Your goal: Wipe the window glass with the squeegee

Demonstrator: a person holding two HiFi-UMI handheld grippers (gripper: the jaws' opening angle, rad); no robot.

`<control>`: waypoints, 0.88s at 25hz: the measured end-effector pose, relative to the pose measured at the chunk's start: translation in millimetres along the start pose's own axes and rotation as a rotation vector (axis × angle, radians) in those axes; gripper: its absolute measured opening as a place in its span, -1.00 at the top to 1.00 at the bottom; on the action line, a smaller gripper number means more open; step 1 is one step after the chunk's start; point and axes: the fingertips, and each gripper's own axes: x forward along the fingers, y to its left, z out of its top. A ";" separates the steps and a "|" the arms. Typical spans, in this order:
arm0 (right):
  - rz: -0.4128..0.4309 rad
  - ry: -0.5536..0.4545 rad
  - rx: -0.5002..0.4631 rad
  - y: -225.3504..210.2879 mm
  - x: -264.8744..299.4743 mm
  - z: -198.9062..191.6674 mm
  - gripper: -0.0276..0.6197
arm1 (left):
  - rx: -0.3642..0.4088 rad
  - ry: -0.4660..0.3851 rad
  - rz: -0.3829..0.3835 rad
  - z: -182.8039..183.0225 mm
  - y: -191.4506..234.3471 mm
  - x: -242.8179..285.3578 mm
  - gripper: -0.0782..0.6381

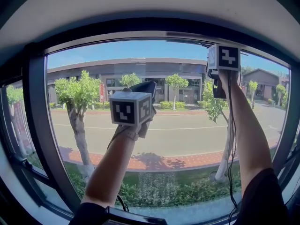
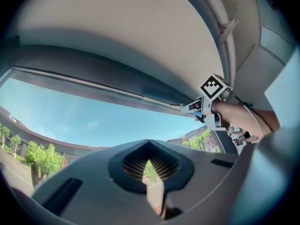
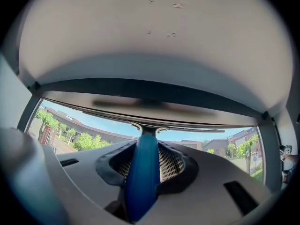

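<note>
Right gripper view: right claw (image 3: pixel 146 154) grips squeegee (image 3: pixel 140 187) at top edge of glass (image 3: pixel 93 122); left claw (image 2: pixel 150 166) narrow, empty.

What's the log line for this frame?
right gripper: shut on squeegee | squeegee: up at top edge of window glass | left gripper: shut, empty, raised

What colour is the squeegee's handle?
The handle is blue, seen best in the right gripper view.

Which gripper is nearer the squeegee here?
Right. The right gripper is shut on the squeegee by its blue handle, blade up at the top of the glass. The left gripper is lower and to its left, jaws together on nothing.
</note>
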 end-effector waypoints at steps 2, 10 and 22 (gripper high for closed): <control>0.003 -0.002 -0.007 1.0 -1.3 -1.1 0.53 | -0.005 0.000 -0.004 -1.1 -1.8 -0.3 0.78; 0.011 0.020 -0.031 2.7 -7.8 -15.2 0.53 | -0.002 0.011 -0.002 -8.5 -8.1 -2.8 0.78; 0.034 0.004 -0.050 4.2 -13.5 -25.6 0.53 | -0.036 0.043 0.000 -34.1 -6.6 -10.9 0.78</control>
